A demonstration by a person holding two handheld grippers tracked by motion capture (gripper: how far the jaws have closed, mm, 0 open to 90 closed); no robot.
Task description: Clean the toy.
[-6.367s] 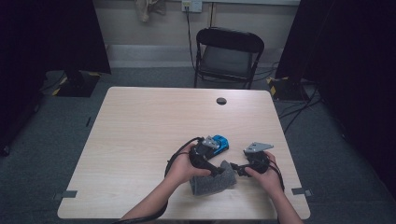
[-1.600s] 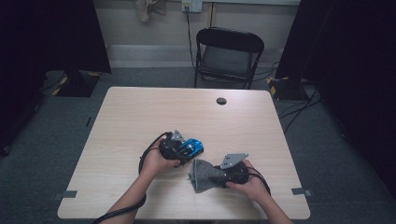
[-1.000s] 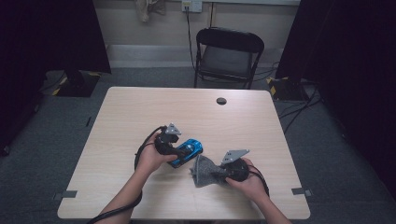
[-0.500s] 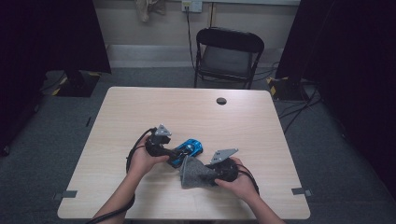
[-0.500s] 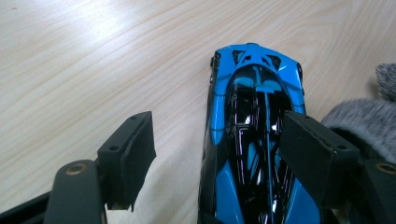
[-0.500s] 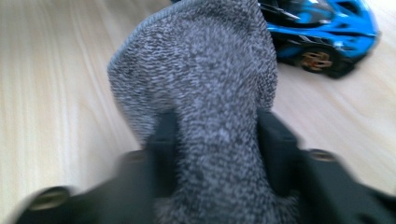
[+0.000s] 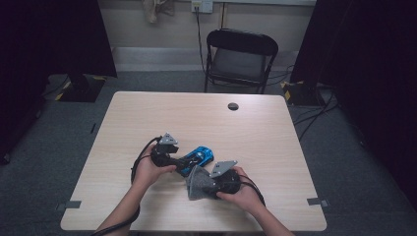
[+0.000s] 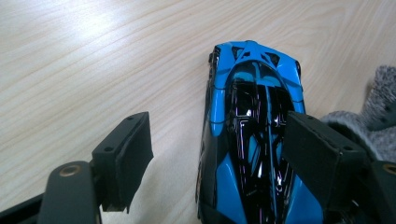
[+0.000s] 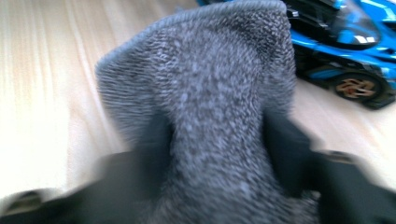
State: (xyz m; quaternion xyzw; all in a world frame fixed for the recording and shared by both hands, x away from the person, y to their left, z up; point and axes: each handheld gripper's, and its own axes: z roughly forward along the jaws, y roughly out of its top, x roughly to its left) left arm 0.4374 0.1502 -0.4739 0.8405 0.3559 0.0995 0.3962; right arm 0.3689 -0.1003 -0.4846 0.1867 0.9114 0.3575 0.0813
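Jaws of the right gripper [image 9: 219, 154] pinch a grey cloth [image 9: 205, 93] beside the blue toy car [image 9: 345, 42].

Grey cloth [image 9: 205, 107] blurred, jaws half-hidden.

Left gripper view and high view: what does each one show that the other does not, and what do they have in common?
Left gripper view: the glossy black roof lines of the car, and a clear gap between the car and one jaw of the open left tool. High view: a chair behind the table and a small black disc near its far edge. Shared: the blue car, the grey cloth beside it, the wooden tabletop.
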